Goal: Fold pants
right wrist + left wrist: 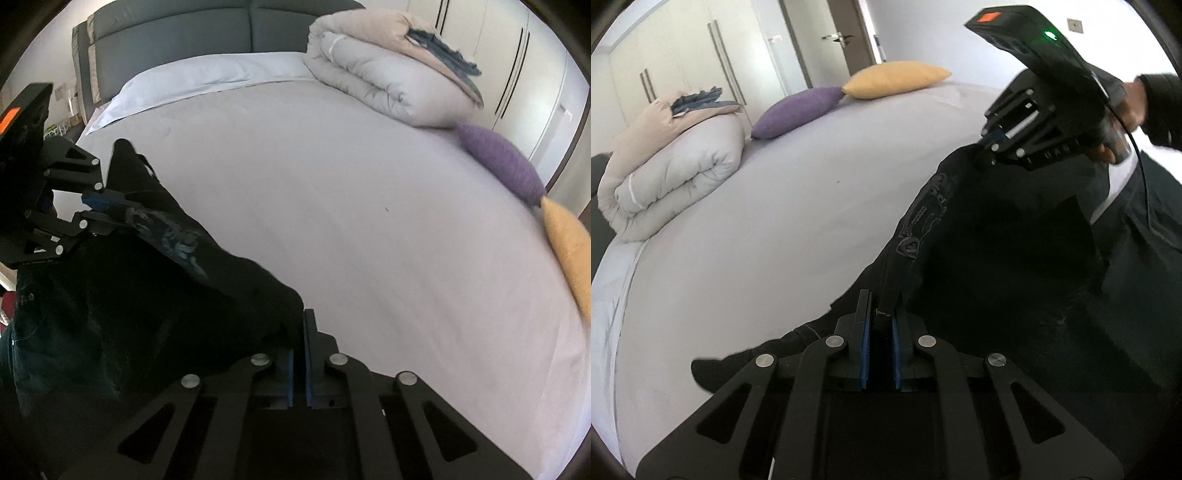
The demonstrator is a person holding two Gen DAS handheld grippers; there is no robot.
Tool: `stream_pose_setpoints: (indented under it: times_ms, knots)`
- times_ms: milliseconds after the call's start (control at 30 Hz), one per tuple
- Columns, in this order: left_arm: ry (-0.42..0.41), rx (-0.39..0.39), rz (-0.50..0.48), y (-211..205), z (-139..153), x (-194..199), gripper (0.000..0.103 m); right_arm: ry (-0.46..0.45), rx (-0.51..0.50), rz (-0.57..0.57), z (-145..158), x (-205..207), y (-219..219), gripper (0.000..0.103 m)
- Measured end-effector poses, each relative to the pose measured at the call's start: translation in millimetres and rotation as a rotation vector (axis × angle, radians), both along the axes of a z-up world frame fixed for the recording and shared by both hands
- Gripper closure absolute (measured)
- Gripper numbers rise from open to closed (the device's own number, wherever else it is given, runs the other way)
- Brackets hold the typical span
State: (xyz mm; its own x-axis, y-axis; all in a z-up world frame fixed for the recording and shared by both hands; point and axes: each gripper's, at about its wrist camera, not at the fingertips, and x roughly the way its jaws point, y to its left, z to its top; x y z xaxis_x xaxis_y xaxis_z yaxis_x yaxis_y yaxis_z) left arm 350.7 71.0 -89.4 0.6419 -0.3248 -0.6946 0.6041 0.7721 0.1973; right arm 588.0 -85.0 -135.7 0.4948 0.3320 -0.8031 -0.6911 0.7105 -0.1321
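I read home bedroom here. Wide bed (332, 206) under pale lilac sheet fills both my views. Grey padded headboard (207, 33) at far end, white pillow (207, 79) just below it. Rolled beige-and-white duvet (672, 162) on mattress corner, purple cushion (798, 110) and yellow cushion (894, 79) along edge. White wardrobe doors (687, 55) with long handles behind, room door (849, 29) beside them.
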Motion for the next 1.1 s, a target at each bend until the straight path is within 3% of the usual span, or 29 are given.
stream_pose_setpoints:
  times_ms: [200,300,633,1000,1100]
  knots:
    - [-0.02,-0.038,0.02,15,10,-38,0.095,-0.076,0.022,0.045,10,-58,28,0.099]
    - [-0.009,-0.058,0.033,24,8,-64,0.095,-0.124,-0.027,0.113,5,-101,45,0.099]
    - [0.039,0.011,0.02,23,-33,-155,0.095,-0.413,-0.57,0.39,-73,-255,83,0.099]
    - [0.071,0.033,0.003,21,-48,-207,0.095,-0.453,-0.656,0.466,-80,-342,97,0.099]
    - [0.074,0.027,-0.006,22,-47,-212,0.095,-0.451,-0.654,0.465,-82,-346,102,0.099]
